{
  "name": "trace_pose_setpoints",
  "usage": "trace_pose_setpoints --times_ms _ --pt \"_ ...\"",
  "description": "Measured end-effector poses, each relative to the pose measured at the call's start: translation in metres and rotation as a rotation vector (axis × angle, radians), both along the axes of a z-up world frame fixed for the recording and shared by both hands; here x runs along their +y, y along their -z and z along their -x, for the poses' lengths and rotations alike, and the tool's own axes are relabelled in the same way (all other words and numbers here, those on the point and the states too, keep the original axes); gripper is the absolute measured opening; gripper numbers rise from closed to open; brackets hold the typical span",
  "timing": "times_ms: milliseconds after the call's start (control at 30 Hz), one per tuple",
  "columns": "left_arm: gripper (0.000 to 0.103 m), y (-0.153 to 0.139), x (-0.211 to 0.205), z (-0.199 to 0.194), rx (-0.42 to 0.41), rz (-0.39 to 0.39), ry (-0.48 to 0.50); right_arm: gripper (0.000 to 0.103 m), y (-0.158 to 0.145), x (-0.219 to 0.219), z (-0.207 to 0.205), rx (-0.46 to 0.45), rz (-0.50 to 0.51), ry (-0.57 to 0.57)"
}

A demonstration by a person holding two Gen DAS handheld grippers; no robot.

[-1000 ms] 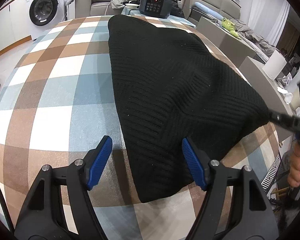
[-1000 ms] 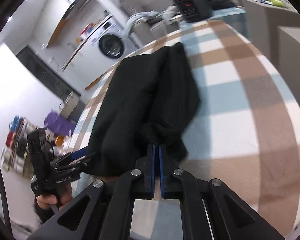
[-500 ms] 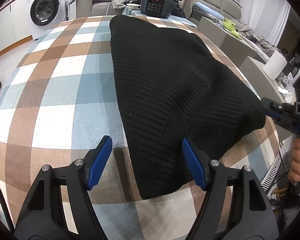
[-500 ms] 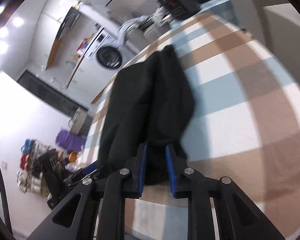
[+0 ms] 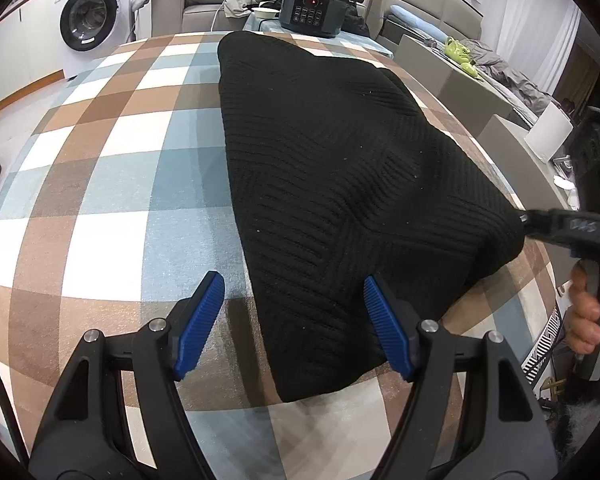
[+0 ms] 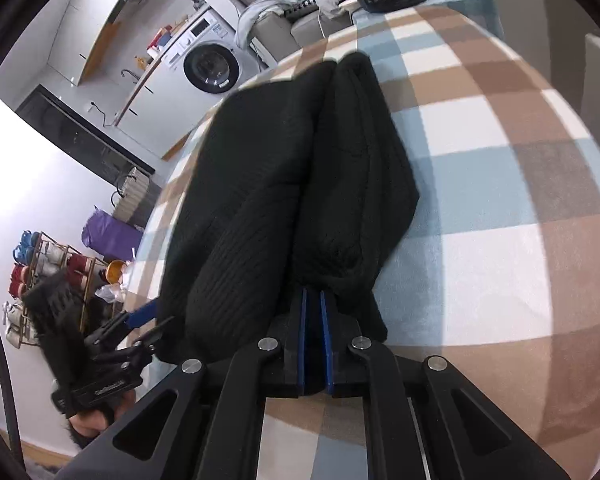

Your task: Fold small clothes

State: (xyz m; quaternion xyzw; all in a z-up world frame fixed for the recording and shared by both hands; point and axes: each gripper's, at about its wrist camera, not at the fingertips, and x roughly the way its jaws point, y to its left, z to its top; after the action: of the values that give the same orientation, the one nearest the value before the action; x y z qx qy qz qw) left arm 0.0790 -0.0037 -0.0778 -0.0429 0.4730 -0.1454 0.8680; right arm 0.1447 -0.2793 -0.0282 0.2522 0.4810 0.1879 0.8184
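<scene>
A black ribbed knit garment (image 5: pixel 340 184) lies on the checked tablecloth (image 5: pixel 112 184), folded into a long shape. My left gripper (image 5: pixel 296 320) is open, its blue pads astride the garment's near left corner, just above the cloth. My right gripper (image 6: pixel 315 320) is shut on the garment's (image 6: pixel 300 184) bunched right edge; it also shows in the left wrist view (image 5: pixel 556 224) at the garment's right corner. The left gripper shows in the right wrist view (image 6: pixel 140 320) at the far side.
A black pressure cooker (image 5: pixel 312 8) stands at the table's far end. A washing machine (image 5: pixel 88 20) and a sofa (image 5: pixel 204 4) are beyond it. Grey furniture with a white roll (image 5: pixel 548 136) is to the right. The table edge runs close on the right.
My right gripper opened a little half a second ago and has closed again on the garment's right edge. The left gripper has stayed open in the same place.
</scene>
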Motion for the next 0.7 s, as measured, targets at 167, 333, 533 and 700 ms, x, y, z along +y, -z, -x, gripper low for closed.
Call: trace_pose_setpoints --times_ms 167,333,533,700 --pt "0.070 0.004 0.003 -0.001 0.012 0.013 -0.004 0.038 -0.016 -0.013 0.015 -0.106 -0.142 -0.035" --pt "0.070 0.004 0.002 -0.001 0.016 0.016 -0.002 0.012 -0.004 0.019 0.005 -0.086 -0.074 -0.136" --pt "0.070 0.008 0.007 -0.004 0.042 0.065 -0.006 0.004 0.004 0.008 0.016 -0.019 0.007 -0.087" --pt "0.070 0.009 0.006 -0.005 0.040 0.061 0.001 0.005 0.015 0.006 0.013 0.003 0.022 -0.078"
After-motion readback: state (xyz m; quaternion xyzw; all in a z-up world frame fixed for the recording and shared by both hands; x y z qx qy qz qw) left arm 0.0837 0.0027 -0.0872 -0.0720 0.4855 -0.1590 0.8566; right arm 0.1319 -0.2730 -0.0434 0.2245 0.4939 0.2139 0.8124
